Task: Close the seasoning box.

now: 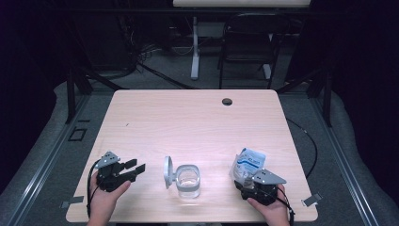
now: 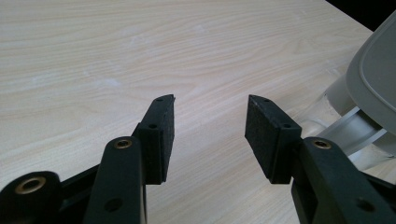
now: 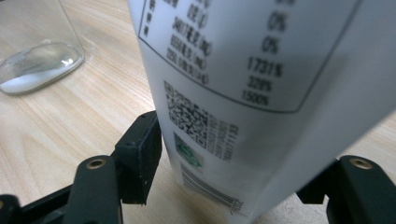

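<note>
A clear glass jar (image 1: 189, 181) stands near the table's front middle, its grey hinged lid (image 1: 168, 172) swung up on its left side. In the right gripper view the jar (image 3: 37, 51) holds a little white powder at the bottom. A white and blue printed pouch (image 1: 248, 162) stands upright at the front right. My right gripper (image 1: 244, 178) has the pouch (image 3: 261, 70) between its wide jaws; the left pad (image 3: 140, 154) sits at the pouch's undented edge, and the other pad is hidden behind it. My left gripper (image 1: 135, 168) lies open and empty left of the jar, its jaws (image 2: 210, 121) pointing past the lid (image 2: 378, 79).
The light wooden table (image 1: 188, 117) has a round cable hole (image 1: 227, 101) near its far edge. A dark chair (image 1: 249, 42) and a white desk leg (image 1: 194, 47) stand beyond the table. Metal rails run along the floor on both sides.
</note>
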Demonstrator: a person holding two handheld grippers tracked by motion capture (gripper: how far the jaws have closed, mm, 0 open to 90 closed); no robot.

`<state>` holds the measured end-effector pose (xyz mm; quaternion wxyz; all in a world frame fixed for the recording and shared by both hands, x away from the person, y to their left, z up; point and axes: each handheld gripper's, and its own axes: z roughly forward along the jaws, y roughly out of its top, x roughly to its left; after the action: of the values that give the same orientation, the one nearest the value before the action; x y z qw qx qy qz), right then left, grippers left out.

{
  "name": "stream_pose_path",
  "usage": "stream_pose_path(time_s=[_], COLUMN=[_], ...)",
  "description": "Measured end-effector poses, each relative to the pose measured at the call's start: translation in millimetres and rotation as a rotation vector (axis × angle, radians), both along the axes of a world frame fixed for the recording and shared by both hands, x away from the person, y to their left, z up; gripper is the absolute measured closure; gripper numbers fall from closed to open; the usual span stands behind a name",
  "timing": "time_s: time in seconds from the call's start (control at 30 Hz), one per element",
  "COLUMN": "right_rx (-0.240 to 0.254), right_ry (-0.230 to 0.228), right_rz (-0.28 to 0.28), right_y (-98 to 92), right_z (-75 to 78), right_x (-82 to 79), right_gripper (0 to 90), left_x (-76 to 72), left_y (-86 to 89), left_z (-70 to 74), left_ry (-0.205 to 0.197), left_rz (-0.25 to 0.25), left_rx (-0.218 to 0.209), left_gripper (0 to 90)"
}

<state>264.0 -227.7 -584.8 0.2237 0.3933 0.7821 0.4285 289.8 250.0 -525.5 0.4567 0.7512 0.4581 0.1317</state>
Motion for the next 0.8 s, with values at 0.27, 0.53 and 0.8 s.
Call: stream_pose_path(time_s=[0.27,0.53,0.8], right_rx=[-0.008,-0.05,-0.07], right_ry=[-0.005,0.0,0.001], right_rz=[-0.024,-0.022,-0.035], right_y=[4.1,10.6,16.2], right_z=[0.0,4.4,6.9], right_x=[3.0,5.8,5.8], right_gripper=[36.2,39.1,39.9], left_x=[-2.6,-4.2,-4.4], left_y=[4.7,7.7,7.7], left_z=[-1.0,-0.5,-0.2], left_ry=[0.01,0.007,0.008], left_rz=[0.015,0.024,0.023], left_rx=[-0.003,-0.006,-0.002], left_gripper=[52.8,52.8,52.8])
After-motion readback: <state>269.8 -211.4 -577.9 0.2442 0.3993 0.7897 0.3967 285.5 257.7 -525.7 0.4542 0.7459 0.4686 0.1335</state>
